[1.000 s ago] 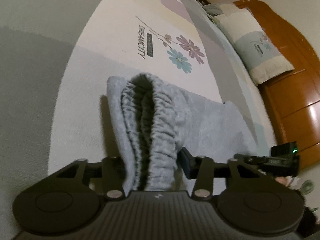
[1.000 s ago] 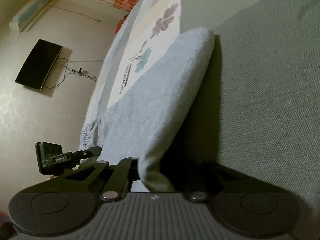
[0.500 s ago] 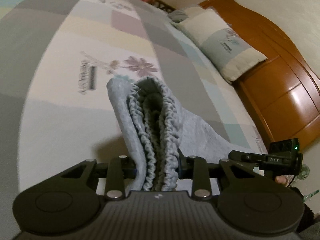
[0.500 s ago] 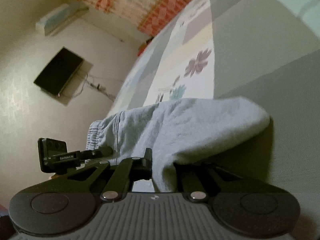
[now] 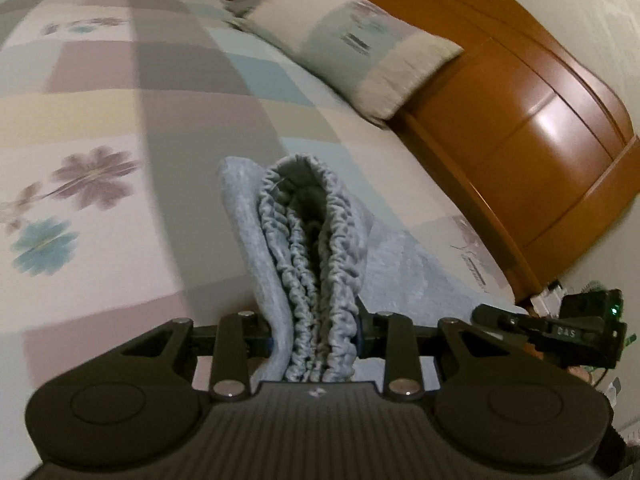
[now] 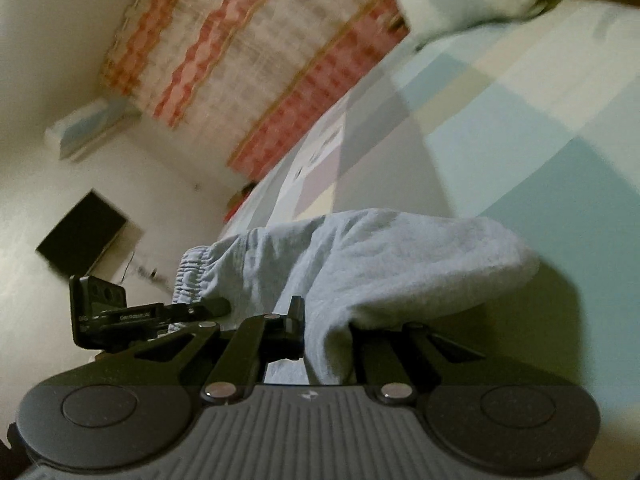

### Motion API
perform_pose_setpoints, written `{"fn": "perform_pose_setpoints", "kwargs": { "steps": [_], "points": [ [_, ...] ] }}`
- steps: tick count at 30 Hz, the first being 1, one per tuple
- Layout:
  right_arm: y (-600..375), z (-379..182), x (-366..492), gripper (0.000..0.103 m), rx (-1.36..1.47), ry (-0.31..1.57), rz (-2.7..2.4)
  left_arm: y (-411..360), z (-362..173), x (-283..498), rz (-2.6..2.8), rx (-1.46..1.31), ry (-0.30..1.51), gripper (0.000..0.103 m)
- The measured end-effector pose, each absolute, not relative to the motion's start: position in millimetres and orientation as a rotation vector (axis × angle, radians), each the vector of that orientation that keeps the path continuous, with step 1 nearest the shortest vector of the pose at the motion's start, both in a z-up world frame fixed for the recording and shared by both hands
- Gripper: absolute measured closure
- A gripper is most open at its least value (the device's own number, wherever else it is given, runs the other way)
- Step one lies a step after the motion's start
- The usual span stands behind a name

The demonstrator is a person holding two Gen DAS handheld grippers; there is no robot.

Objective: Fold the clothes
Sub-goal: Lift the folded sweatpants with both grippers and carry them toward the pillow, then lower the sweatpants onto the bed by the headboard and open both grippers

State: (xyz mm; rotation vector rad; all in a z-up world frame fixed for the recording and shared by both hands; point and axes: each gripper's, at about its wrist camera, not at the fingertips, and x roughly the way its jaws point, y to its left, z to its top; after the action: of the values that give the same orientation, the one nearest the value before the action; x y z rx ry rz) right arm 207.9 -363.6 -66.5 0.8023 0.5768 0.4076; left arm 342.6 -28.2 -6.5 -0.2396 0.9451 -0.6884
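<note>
A pair of light grey sweatpants [image 5: 304, 248] hangs lifted above the bed, held by both grippers. My left gripper [image 5: 316, 336] is shut on the gathered elastic waistband, whose ruffled folds stand up between the jaws. In the right wrist view my right gripper [image 6: 326, 344] is shut on the other end of the sweatpants [image 6: 384, 264], and the cloth sags in a fold to the right. The left gripper [image 6: 132, 312] shows at the left of that view, against the waistband. The fingertips of both grippers are hidden by cloth.
The bed has a patchwork sheet [image 5: 120, 128] with flower prints. A pillow [image 5: 352, 44] lies against the orange wooden headboard [image 5: 532, 128]. A dark wall screen [image 6: 86, 236] and a patterned curtain [image 6: 256, 48] lie beyond the bed.
Both grippers have risen and swung toward the head of the bed, carrying the sweatpants off the sheet. The left jaws closed tighter on the waistband. Pillow and headboard now look nearer.
</note>
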Motion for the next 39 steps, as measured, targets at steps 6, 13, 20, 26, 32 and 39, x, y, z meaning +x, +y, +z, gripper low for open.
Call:
{"fn": "perform_pose_setpoints", "kwargs": {
  "steps": [6,13,20,26,32,39],
  "points": [
    [-418.0,-70.2,192.2,0.092,0.793,0.493,0.249,-129.9,-2.7,383.3,-0.778,-0.127,0.965,0.072],
    [-469.5,-71.9,189.1,0.091,0.759,0.417,0.07,-234.6,-6.3,436.3,-0.88,-0.04,0.984,0.073],
    [-498.3,-74.7,193.9,0.089,0.699,0.361,-0.045,-328.3,-6.6,486.5,-0.937,0.055,0.974,0.073],
    [-499.2,-83.8,202.5,0.089,0.678,0.336,-0.096,-401.3,-7.1,518.7,-0.981,0.164,0.97,0.073],
    [-504.0,-101.6,208.9,0.086,0.696,0.367,-0.113,-452.5,-31.1,530.6,-0.999,0.307,1.001,0.072],
    [-511.5,-112.4,207.6,0.086,0.702,0.375,-0.109,-454.6,-52.7,540.5,-0.993,0.311,1.037,0.072]
  ]
}}
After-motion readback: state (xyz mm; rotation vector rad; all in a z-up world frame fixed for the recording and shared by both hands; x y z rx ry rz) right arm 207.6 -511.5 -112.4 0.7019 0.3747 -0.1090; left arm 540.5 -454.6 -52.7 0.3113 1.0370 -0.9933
